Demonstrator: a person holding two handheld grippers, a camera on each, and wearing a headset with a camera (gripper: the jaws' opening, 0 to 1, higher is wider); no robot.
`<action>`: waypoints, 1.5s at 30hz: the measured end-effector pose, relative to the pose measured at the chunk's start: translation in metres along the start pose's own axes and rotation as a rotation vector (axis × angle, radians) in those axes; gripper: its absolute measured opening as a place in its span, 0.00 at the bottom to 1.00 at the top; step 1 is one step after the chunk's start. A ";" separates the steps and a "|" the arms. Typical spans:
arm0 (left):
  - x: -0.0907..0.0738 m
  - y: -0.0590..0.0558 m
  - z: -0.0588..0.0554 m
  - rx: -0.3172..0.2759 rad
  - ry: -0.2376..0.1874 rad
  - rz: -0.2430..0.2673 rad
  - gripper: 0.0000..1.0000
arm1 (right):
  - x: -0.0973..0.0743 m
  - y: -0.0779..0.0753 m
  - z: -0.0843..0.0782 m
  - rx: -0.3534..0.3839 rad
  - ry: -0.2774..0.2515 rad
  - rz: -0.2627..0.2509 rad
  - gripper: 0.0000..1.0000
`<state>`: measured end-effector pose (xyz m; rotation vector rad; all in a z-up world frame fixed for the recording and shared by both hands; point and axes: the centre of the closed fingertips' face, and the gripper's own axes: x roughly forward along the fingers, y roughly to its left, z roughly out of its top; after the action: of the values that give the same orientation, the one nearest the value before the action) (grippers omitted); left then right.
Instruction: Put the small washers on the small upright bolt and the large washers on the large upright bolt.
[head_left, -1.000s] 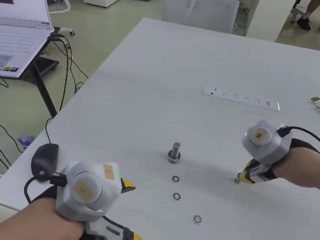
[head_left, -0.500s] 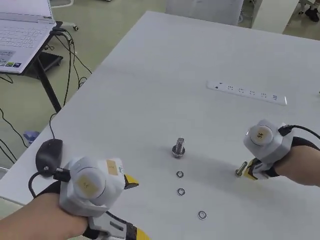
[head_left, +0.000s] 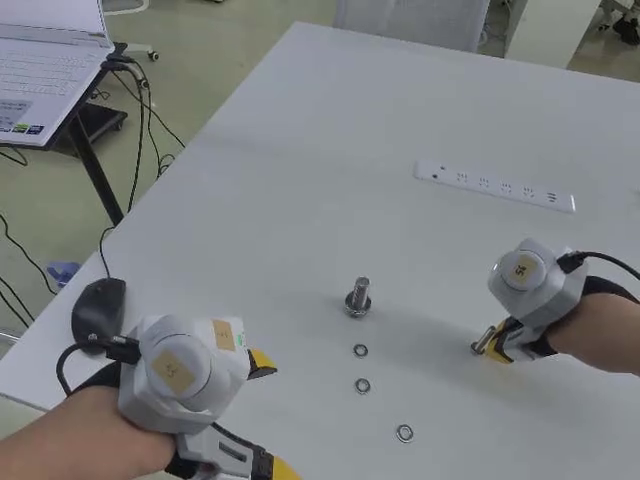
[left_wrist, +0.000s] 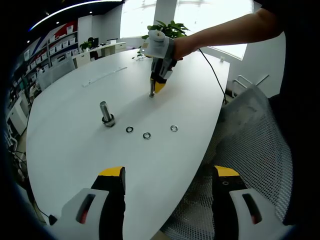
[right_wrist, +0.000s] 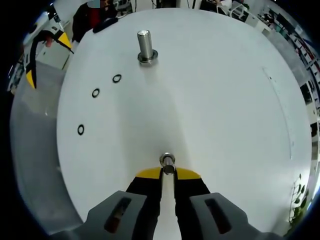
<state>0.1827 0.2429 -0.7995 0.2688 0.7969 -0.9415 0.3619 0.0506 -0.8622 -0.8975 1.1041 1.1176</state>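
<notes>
Far to the left of the large bolt (head_left: 358, 298), past the table's edge, a laptop (head_left: 40, 70) sits open on a stand. A dark mouse (head_left: 97, 310) lies on the white table (head_left: 300, 150), also well left of the large bolt and close to that edge. Your left gripper (left_wrist: 170, 175) hangs left of the large bolt and nearer to you, at the table's near edge. Its jaws are spread wide with nothing between them, and in the left gripper view they look across the tabletop toward the large bolt. The large bolt stands upright on its head near the middle of the table, its shank bare. Three washers lie flat on your side of it, each apart from the others. The first washer (head_left: 360, 350) is just in front of the large bolt. The second washer (head_left: 363, 385) is a little nearer to you on the same line. The third washer (head_left: 404, 433) is nearest you and off to the right. I cannot tell their sizes apart. Well to the right of the large bolt, your right gripper (right_wrist: 168, 172) is clenched on the small bolt (head_left: 483, 340), holding it roughly upright with its lower end at the tabletop. A white power strip (head_left: 495, 187) lies beyond the large bolt and to its right, well apart from it.
</notes>
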 end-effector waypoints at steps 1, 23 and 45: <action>-0.001 0.000 0.000 0.000 -0.001 0.000 0.70 | 0.000 -0.001 0.000 0.001 0.000 0.000 0.11; -0.008 -0.003 0.006 0.012 -0.022 0.011 0.70 | -0.023 -0.019 0.018 -0.018 -0.031 -0.033 0.22; -0.009 -0.009 0.020 0.001 -0.083 0.019 0.84 | -0.054 0.019 0.074 -0.138 -0.117 0.006 0.34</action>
<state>0.1823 0.2328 -0.7787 0.2362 0.7171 -0.9296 0.3554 0.1124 -0.7930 -0.9247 0.9434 1.2475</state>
